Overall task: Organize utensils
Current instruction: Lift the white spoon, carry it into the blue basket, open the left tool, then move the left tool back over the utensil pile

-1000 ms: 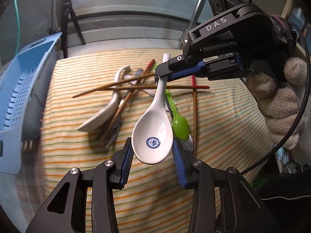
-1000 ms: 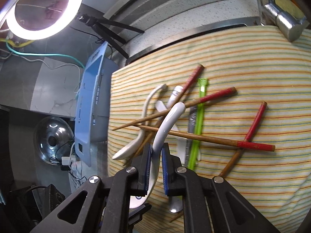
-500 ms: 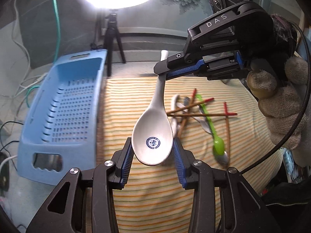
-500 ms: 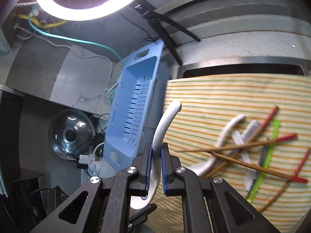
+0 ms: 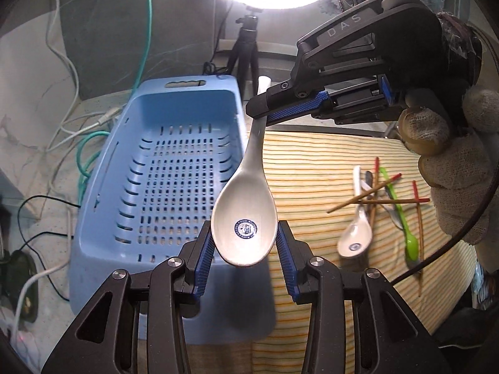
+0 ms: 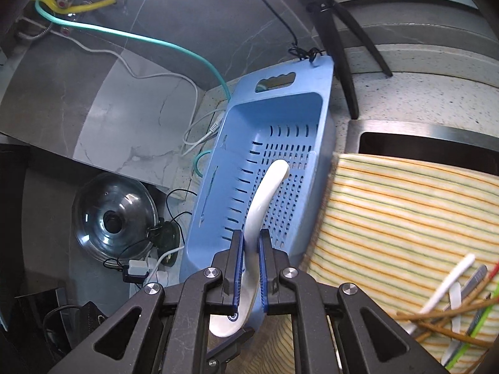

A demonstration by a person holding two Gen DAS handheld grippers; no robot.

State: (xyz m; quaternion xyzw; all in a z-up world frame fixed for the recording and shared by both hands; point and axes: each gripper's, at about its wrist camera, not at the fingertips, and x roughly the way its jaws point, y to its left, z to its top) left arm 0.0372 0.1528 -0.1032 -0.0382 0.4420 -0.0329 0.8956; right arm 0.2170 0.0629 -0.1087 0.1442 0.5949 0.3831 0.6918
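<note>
While gripping the bowl of the white spoon [image 5: 244, 229] between the blue fingers [image 5: 203, 260] of the left gripper [image 5: 244, 261], with the right gripper [image 6: 249, 265] clamped narrow on the handle, both fingers sets carrying one utensil. Held in the air, bowl face up, blue emblem showing, handle rising away to the right gripper's fingers [image 5: 296, 110]. Now hanging over the right-hand edge of the blue basket [image 5: 103, 187], where a second ago it hung above the pile in the middle of the striped cloth [image 5: 327, 162]. Swung across to the left end of the counter, then, and the pile left well apart toward the right. Basket bare inside, as far as visible through the slotted floor. Remaining on the cloth: second white spoon [image 5: 355, 237], green spoon [image 5: 408, 240], chopsticks [image 5: 380, 201] crossed over one another. Gloved hand [image 5: 452, 168] wrapped round the right gripper's body. Reading it as delivery nearly done: a little further left, then release into the basket, then back for the rest.
</note>
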